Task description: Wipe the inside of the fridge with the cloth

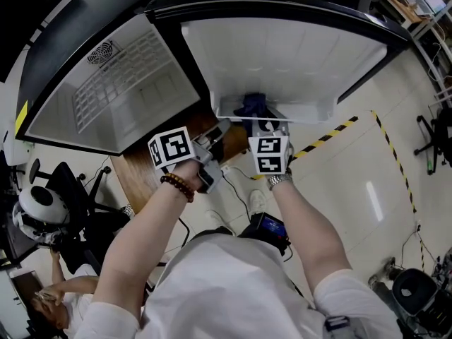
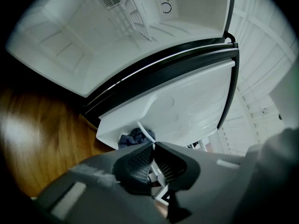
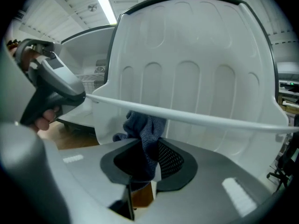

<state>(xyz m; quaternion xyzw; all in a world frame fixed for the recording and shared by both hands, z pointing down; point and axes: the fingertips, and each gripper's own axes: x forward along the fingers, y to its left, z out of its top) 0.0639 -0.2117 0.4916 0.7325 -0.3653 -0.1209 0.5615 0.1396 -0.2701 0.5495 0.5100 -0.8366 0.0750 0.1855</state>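
Right gripper view alone shows the grip: the grey two-jaw right gripper (image 3: 150,148) is clamped on the one dark blue knitted cloth (image 3: 145,125), which hangs under the single white rail (image 3: 210,118) of the door shelf. Left gripper view shows the grey left gripper (image 2: 153,146) with its jaws together and nothing between them. Only the head view takes in both grippers before the one white fridge (image 1: 113,90), its door (image 1: 282,55) swung open, the cloth in that door's shelf
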